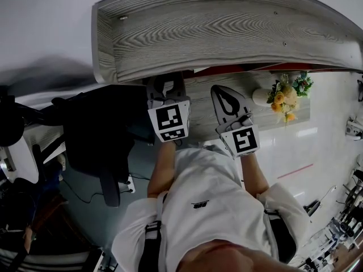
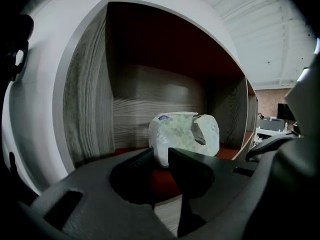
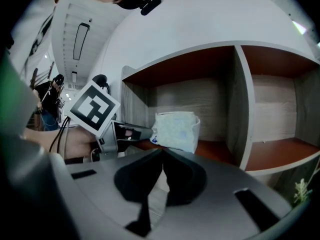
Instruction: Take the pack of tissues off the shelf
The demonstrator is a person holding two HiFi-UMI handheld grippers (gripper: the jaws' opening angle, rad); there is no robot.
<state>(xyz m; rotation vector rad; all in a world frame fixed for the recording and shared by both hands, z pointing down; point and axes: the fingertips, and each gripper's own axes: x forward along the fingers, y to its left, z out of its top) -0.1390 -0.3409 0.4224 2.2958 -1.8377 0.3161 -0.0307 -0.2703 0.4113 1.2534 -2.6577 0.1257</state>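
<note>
Our left gripper (image 2: 160,153) is in, jaws narrow, seemingly pinching the near lower corner of the white, soft-wrapped pack of tissues (image 2: 182,134), which sits on the red floor of the grey wood-grain shelf (image 2: 90,109). The right gripper (image 3: 162,160) hangs alongside, jaws together, empty. We judge the pack light, squashy and slick, so a deeper bite would hold better.
</note>
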